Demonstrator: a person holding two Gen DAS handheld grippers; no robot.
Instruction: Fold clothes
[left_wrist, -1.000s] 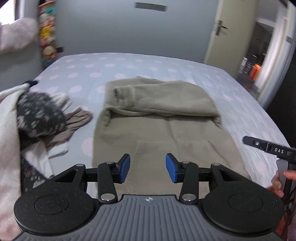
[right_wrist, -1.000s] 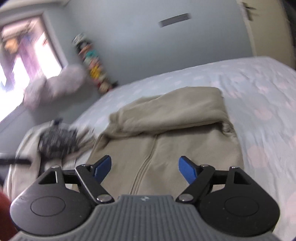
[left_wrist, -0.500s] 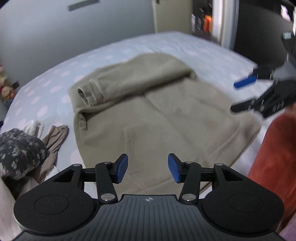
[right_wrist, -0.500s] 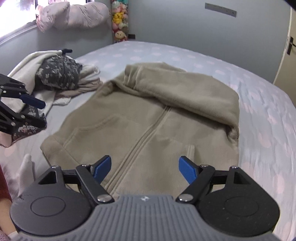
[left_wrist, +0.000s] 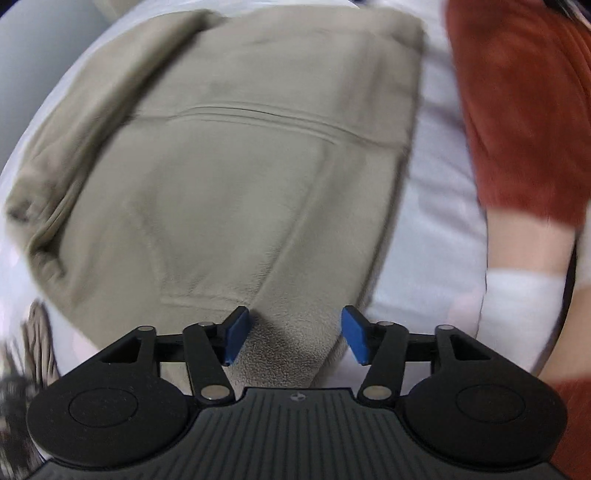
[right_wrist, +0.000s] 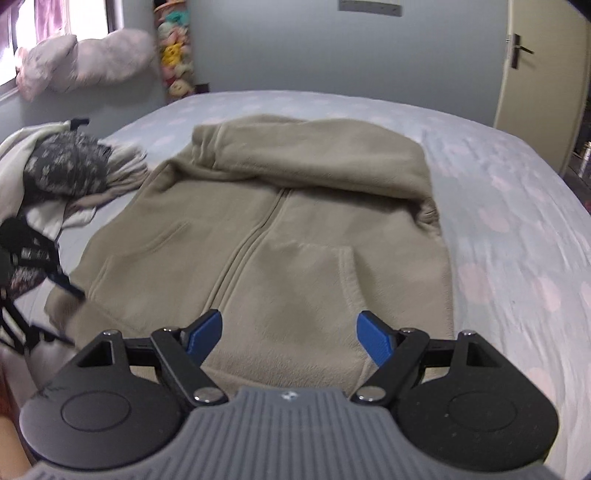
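A beige fleece zip hoodie (right_wrist: 280, 221) lies flat on the bed, front up, its sleeves folded across the top. In the left wrist view the hoodie (left_wrist: 229, 177) fills the frame, blurred. My left gripper (left_wrist: 293, 338) is open, low over the hoodie's near left bottom corner, with the fleece hem between its blue pads. It also shows at the left edge of the right wrist view (right_wrist: 55, 291). My right gripper (right_wrist: 290, 338) is open and empty, just above the hoodie's bottom hem, right of the zip.
The bed has a pale lilac spotted sheet (right_wrist: 517, 229). A pile of other clothes (right_wrist: 62, 173), white and dark floral, lies left of the hoodie. The person's rust-red sleeve (left_wrist: 517, 110) is at the right of the left wrist view. A door (right_wrist: 539, 74) stands at back right.
My left gripper has dropped down and swung close onto the hoodie's bottom left corner. My right gripper has moved in nearer to the bottom hem. Both stay open.
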